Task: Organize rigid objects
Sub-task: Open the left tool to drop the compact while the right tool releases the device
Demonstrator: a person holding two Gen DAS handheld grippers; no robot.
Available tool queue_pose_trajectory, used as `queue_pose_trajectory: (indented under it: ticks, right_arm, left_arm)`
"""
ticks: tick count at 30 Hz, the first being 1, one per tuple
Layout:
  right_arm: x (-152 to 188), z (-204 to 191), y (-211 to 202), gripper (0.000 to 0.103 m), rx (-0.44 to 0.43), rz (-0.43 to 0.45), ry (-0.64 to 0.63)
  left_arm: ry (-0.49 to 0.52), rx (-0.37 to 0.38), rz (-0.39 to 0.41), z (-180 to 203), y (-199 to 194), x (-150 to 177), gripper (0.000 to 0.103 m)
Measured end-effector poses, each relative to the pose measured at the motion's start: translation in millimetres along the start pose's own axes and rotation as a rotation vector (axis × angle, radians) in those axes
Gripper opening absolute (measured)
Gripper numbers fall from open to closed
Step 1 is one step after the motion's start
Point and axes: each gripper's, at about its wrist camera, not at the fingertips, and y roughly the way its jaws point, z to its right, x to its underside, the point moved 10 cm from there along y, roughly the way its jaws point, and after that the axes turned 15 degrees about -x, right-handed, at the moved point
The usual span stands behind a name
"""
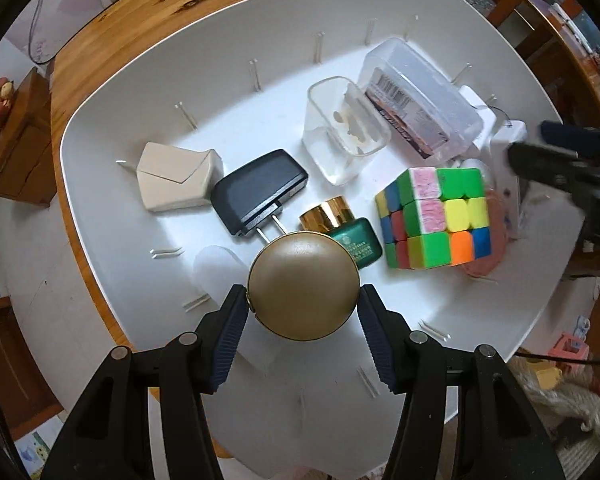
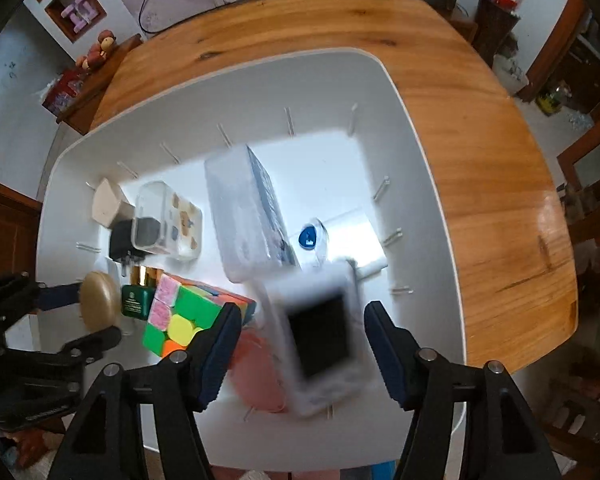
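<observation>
A wooden table (image 2: 480,128) fills the middle of a lived-in room, with chairs at one side and a wall socket with trailing cables behind it. On the table sits a big white bin (image 1: 112,92) with small slots along its inner walls, and the rigid objects lie together on its floor.

The left gripper (image 1: 303,312) points straight down into the bin, its two black fingers on either side of a round bronze-gold case (image 1: 303,285). The blue pads sit against its left and right edges, so it looks pinched between them. Just past it lie a small green bottle with a gold cap (image 1: 346,232), a black plug adapter (image 1: 258,192) with its prongs towards the case, and a beige box (image 1: 176,178) further left. To the right stands a colourful puzzle cube (image 1: 436,220), resting partly on a pink disc (image 1: 488,256). Behind are a clear square container (image 1: 344,132) and a frosted box with a barcode label (image 1: 416,100) leaning against it.

The right gripper (image 2: 300,344) also points steeply down, over the bin's right half. Its fingers are spread with gaps on both sides of a white device with a dark screen (image 2: 320,336), which is motion-blurred and not touched by either pad. A small blue-and-clear piece (image 2: 310,238) lies beyond it.
</observation>
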Motion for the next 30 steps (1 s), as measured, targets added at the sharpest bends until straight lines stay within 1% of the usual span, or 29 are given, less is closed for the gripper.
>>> queue_pose_trajectory:
  ticks: [1,3,6,9,13,16,18,21,25,28,30]
  right_arm:
    - [-1.4,-3.4,-7.6,0.072,0.007,0.022,-0.012]
    - [-3.1,-9.8,-19.1,0.073,0.017,0.048,-0.033]
    - [-1.3,-21.3,-32.7,0.073,0.025,0.072,-0.071]
    - [-1.6,-33.9,-47.4,0.073,0.039,0.099,-0.124]
    - [-10.9,-45.5,-70.8,0.073,0.038,0.168,-0.166]
    - [-21.4,-46.8,-91.7,0.073,0.045,0.225,-0.185]
    - [-29.1,-42.7,-106.7,0.073,0.063,0.258,-0.181]
    - [-37.8,-35.6,-126.7,0.073,0.048,0.305,-0.159]
    - [-45.5,-24.5,-149.6,0.073,0.039,0.354,-0.127]
    - [-49.5,-23.4,-161.8,0.073,0.046,0.374,-0.14]
    - [-51.5,-25.5,-169.7,0.073,0.013,0.373,-0.13]
  left_arm:
    - [-0.006,0.002,0.001,1.1,-0.2,0.6,0.061]
    - [-0.023,0.007,-0.001,0.3,-3.7,4.7,0.061]
    - [-0.046,0.005,0.025,-5.4,-13.4,5.2,0.061]
    - [-0.076,-0.023,0.053,-12.9,-29.4,5.3,0.061]
    - [-0.139,-0.076,0.093,-22.5,-60.0,-1.1,0.061]
    - [-0.206,-0.086,0.113,-31.4,-81.5,-13.1,0.061]
    - [-0.252,-0.084,0.144,-32.9,-101.6,-19.5,0.061]
    - [-0.289,-0.118,0.192,-32.2,-126.8,-30.9,0.061]
    - [-0.356,-0.125,0.258,-31.8,-162.0,-43.9,0.061]
    - [-0.395,-0.138,0.287,-30.5,-177.6,-48.9,0.061]
    - [-0.426,-0.149,0.3,-30.5,-187.4,-50.8,0.061]
